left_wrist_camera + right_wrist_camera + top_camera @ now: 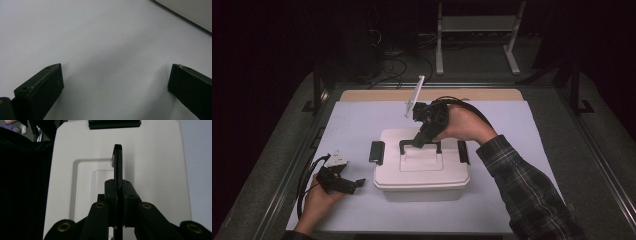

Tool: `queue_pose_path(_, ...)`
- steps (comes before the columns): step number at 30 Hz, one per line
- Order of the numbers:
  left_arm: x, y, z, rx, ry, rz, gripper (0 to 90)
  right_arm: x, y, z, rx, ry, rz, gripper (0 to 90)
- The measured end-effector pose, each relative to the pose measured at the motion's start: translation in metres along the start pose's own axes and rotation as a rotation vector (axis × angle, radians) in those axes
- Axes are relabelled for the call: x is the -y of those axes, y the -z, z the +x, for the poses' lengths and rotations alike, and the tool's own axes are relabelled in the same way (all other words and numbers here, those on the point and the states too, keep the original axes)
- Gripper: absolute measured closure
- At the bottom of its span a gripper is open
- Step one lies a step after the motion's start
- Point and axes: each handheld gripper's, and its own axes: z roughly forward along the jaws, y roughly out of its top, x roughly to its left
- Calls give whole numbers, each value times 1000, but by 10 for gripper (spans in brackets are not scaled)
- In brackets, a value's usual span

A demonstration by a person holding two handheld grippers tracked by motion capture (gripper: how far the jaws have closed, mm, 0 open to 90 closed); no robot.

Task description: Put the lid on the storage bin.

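Clamping the black handle (419, 143) of the white box (422, 172), right gripper (418, 142) closed on it, left gripper (353, 184) wide open, empty, near left on the mat (357, 125).

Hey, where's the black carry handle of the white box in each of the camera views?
High view: the handle stands upright on the lid, just above picture centre, with the right gripper clamped on it.
Right gripper view: the handle is a thin black bar seen edge-on at centre, pinched between the jaws.
Left gripper view: not in it.
Shared landmark: the white box lid.
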Motion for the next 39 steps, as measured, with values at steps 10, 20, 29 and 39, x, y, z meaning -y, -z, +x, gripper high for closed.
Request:
queue_pose_path(10,0,0,0,0,-1,1,0,8,16,2,93,-27,-91,477)
queue_pose_path(20,0,0,0,-2,-4,1,0,58,37,9,269,-133,-201,236)
queue_pose_path(29,0,0,0,-2,-4,1,0,120,48,19,413,-267,-295,137)
queue_pose_path(39,0,0,0,-1,-2,0,0,180,37,29,492,-415,-371,131)
